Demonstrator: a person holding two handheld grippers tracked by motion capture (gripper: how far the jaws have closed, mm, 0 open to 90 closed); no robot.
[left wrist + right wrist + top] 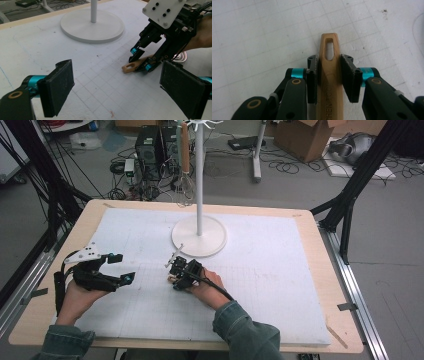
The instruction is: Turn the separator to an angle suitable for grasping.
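Clamping a wooden handle [329, 75] that lies flat on the white gridded mat [280, 285], the right gripper [329, 67] presses both pads against its sides, while the left gripper [122, 268] hovers wide apart nearby, the white stand [199, 236] farther back.

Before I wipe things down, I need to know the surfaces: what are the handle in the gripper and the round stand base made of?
The handle looks like pale wood, smooth and perhaps lightly varnished: grain shows, with stamped letters and a cut slot. The stand base looks like white-painted metal or plastic, matte and even; the pictures leave open which.
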